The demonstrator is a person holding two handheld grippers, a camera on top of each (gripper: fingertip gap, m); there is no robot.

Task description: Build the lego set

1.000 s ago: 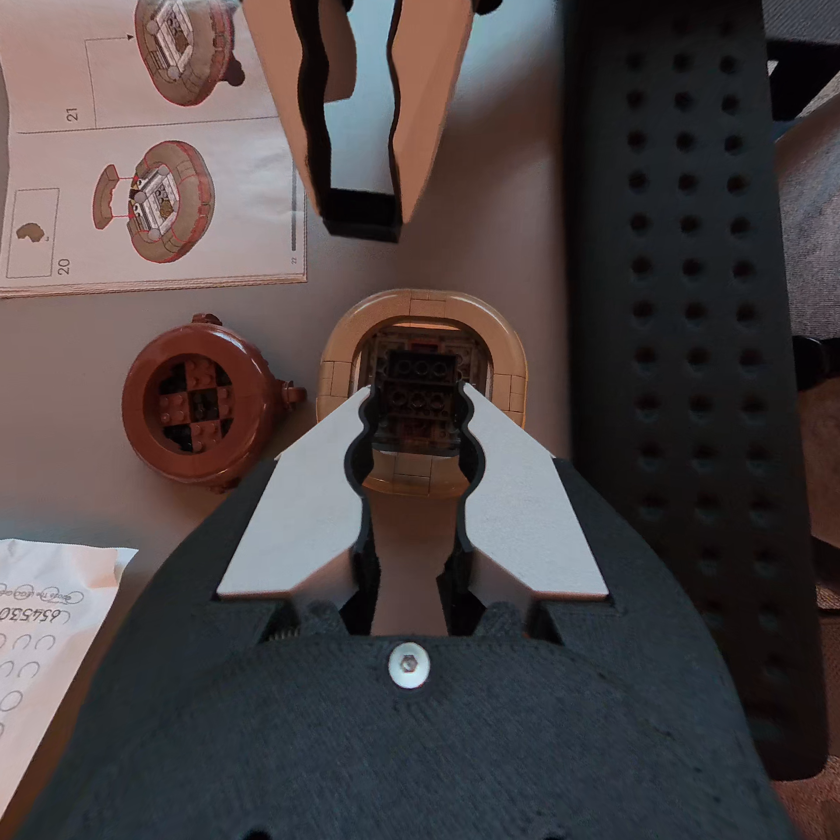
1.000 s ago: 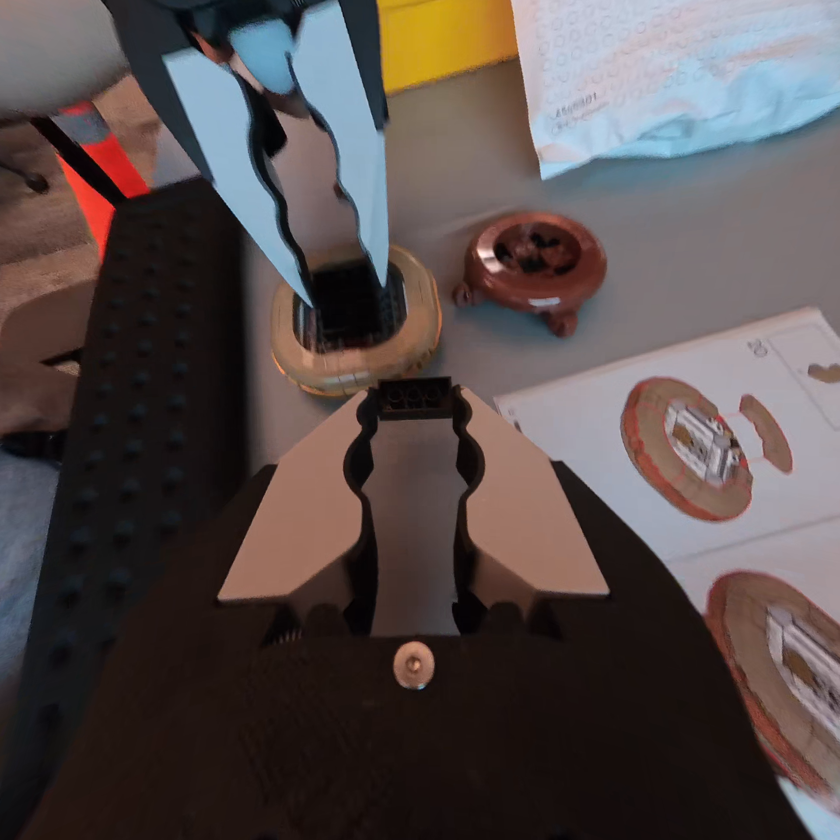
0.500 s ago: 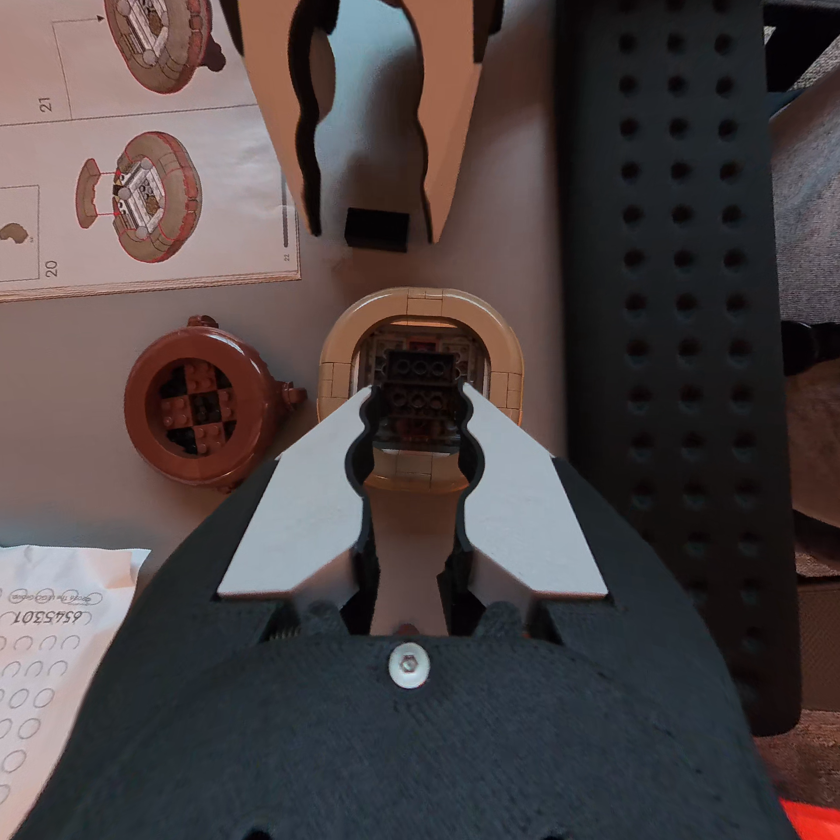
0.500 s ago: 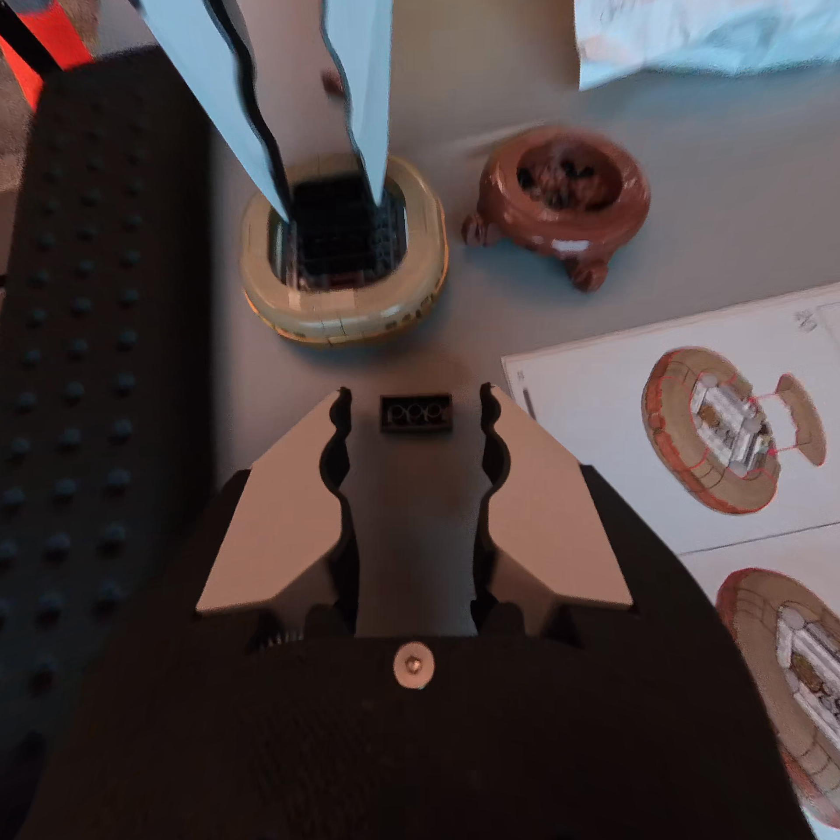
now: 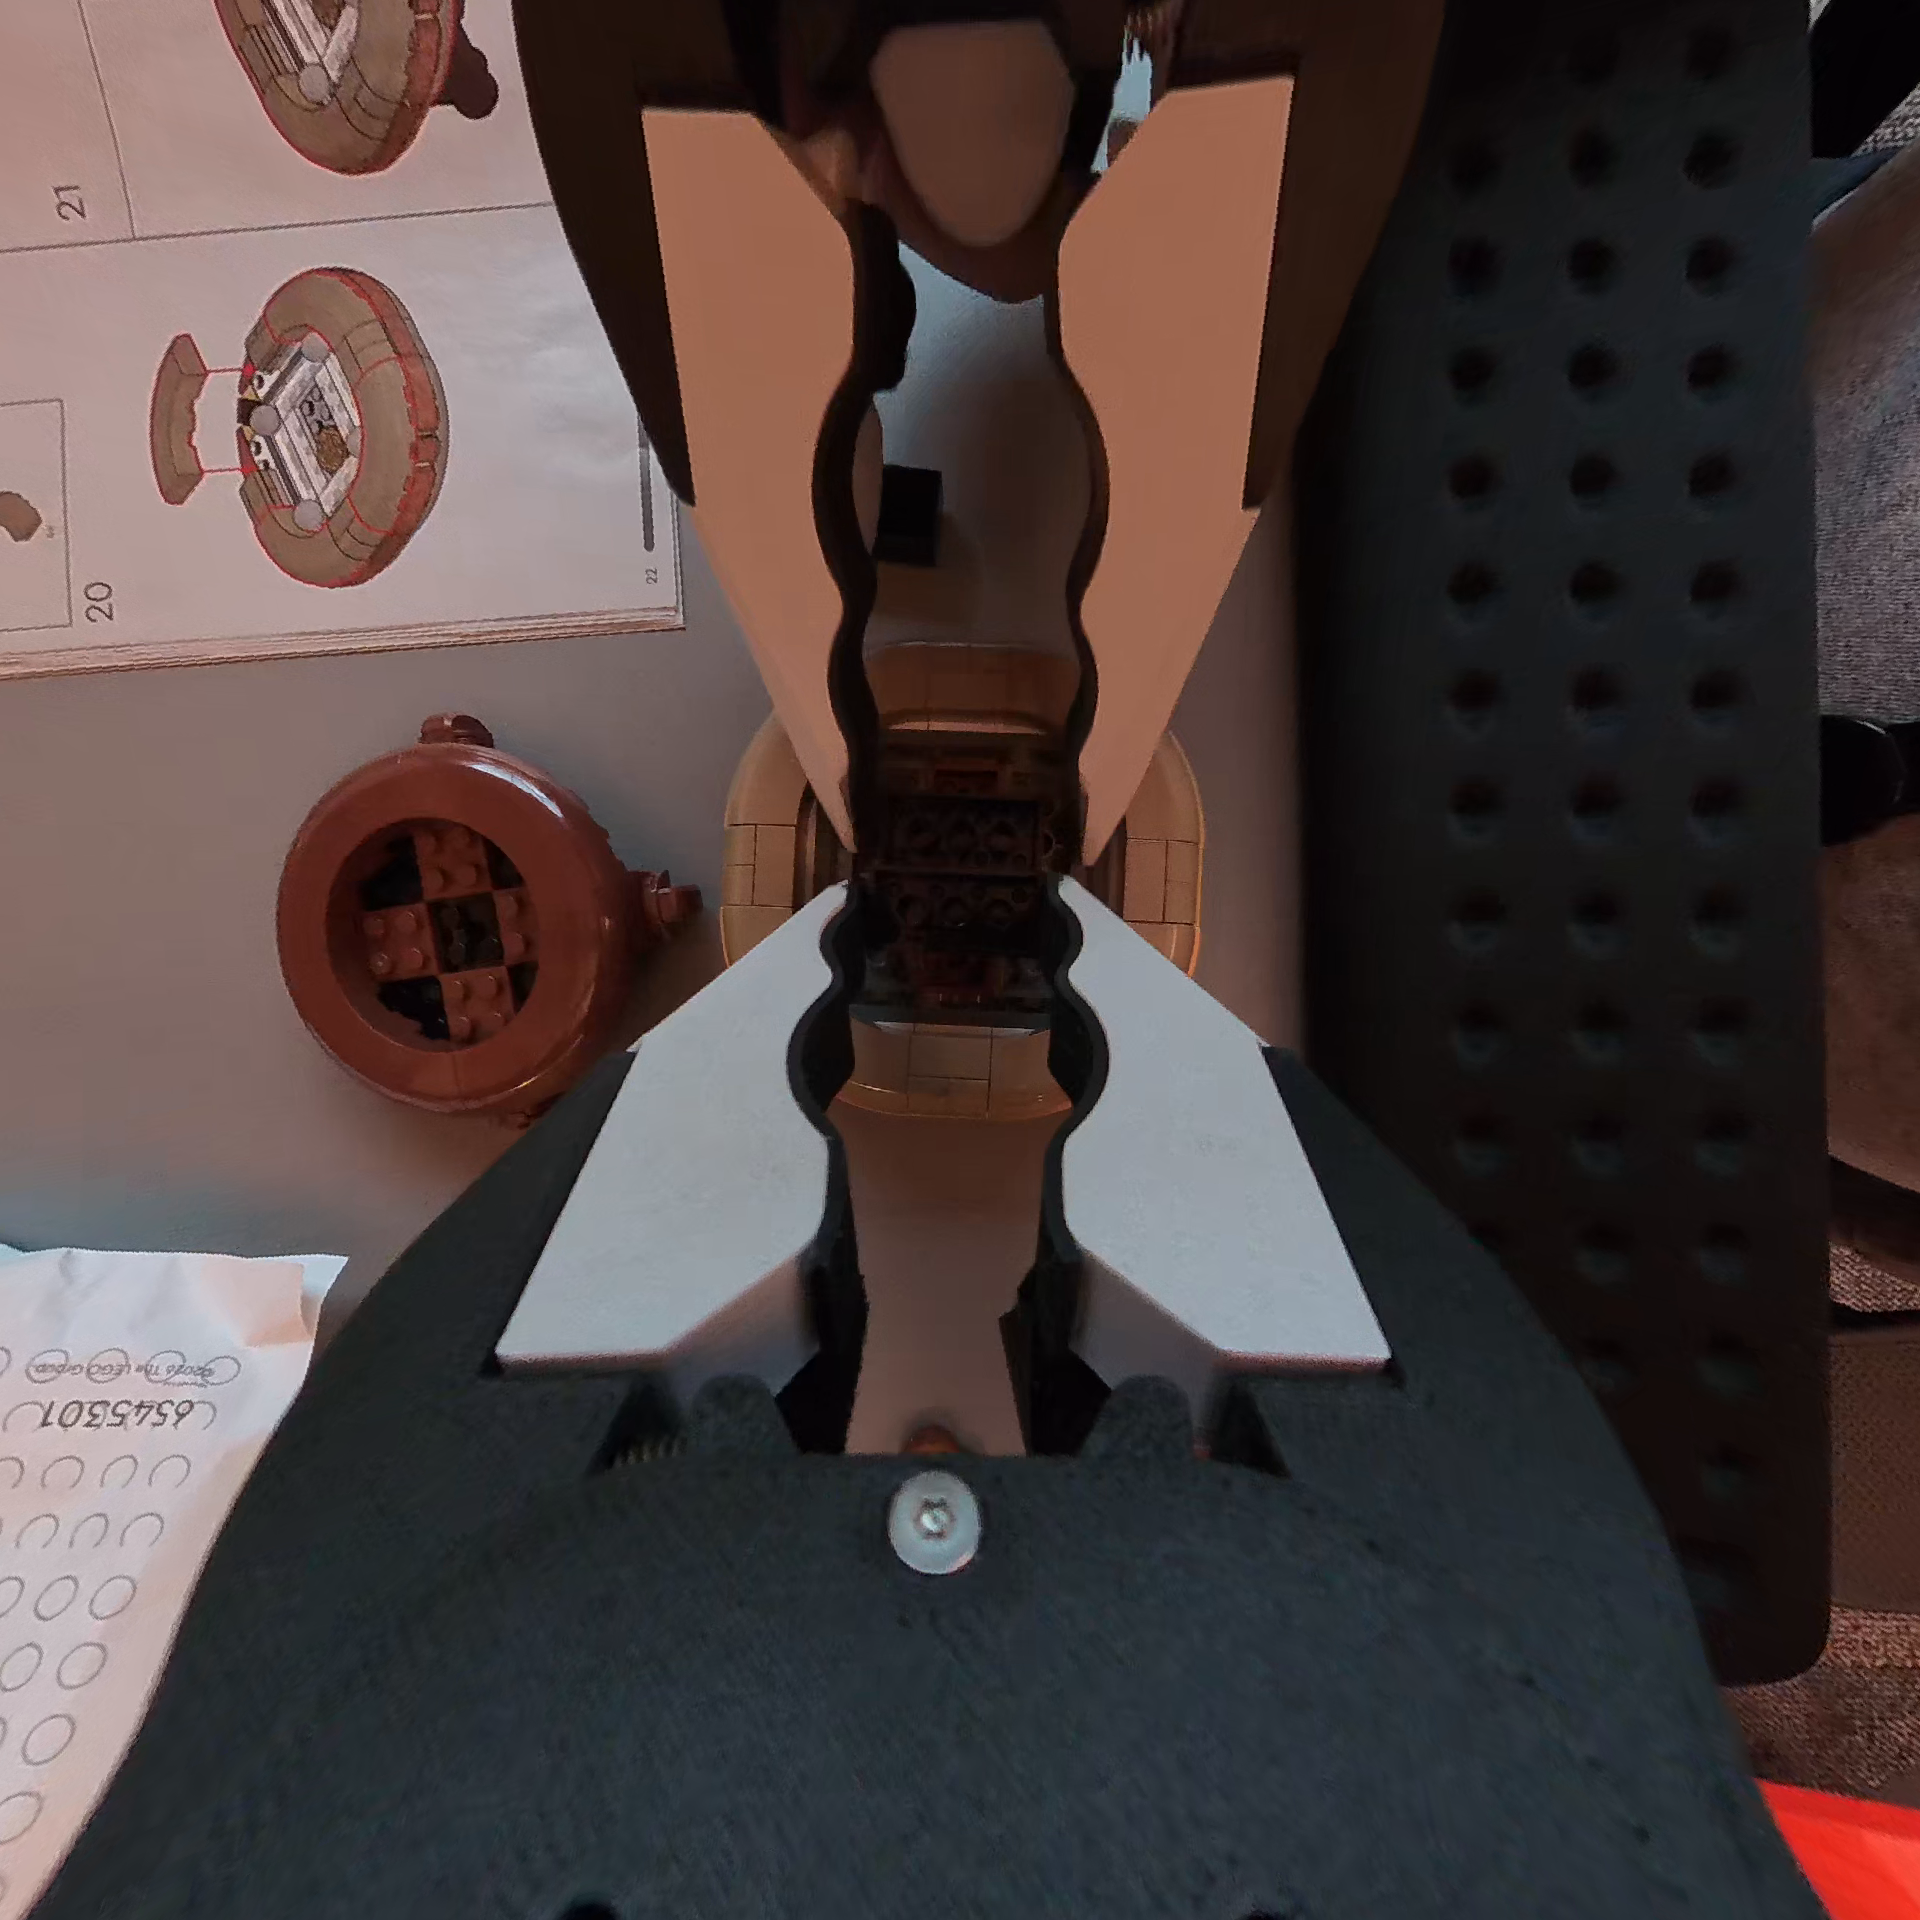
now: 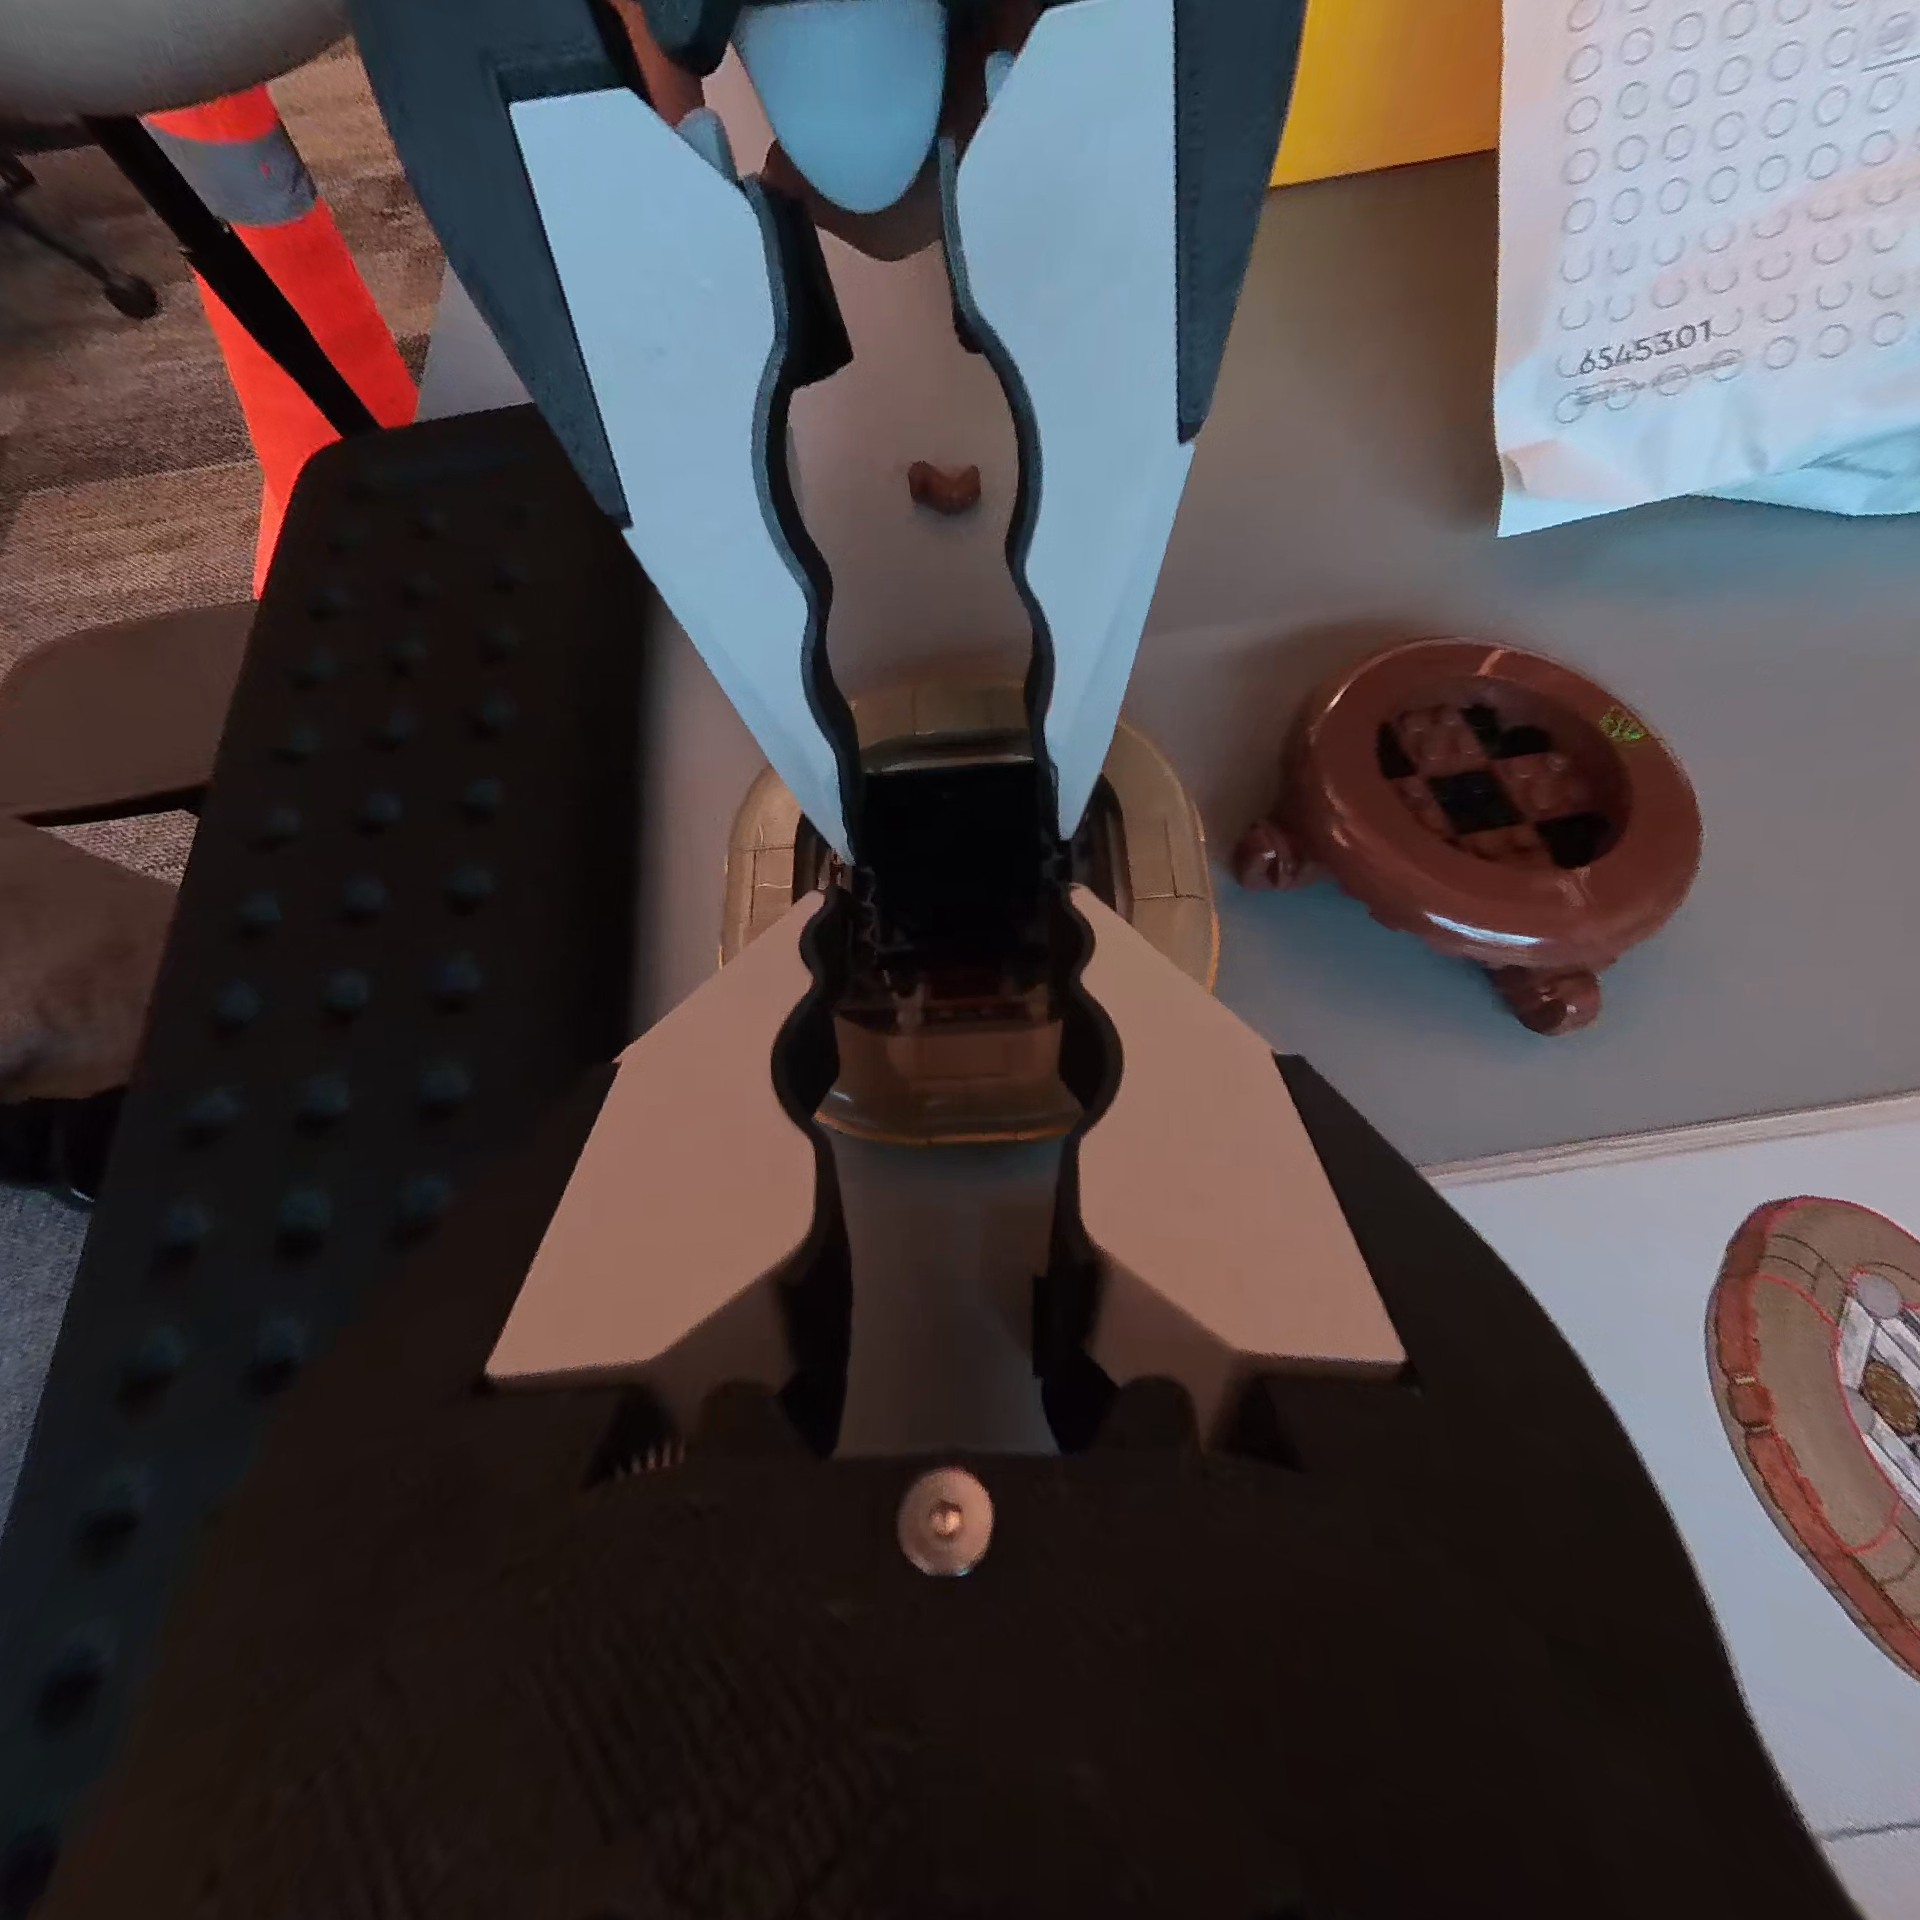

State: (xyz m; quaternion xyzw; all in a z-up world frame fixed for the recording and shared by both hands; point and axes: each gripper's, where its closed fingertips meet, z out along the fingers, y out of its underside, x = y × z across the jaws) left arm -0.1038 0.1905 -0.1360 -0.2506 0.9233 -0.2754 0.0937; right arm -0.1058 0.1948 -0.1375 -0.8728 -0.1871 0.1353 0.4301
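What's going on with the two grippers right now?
Left gripper shut on the dark core of the tan model. Right gripper closing on the same core. Small black brick loose on table.

Instruction booklet [image 5: 520, 312], open on the grey counter [image 5: 156, 883]: printed step numbers beside two build diagrams, and a small page number at the page corner. White paper bag [image 5: 125, 1558], same counter: printed digit string, one line of fine print, rows of ring marks.

left wrist view: close above, looking down, facing the right gripper [image 5: 961, 831].
right wrist view: opposite, facing back.
shared: tan lego ring [image 5: 1169, 883], seen from opposite ends [image 6: 1164, 862].
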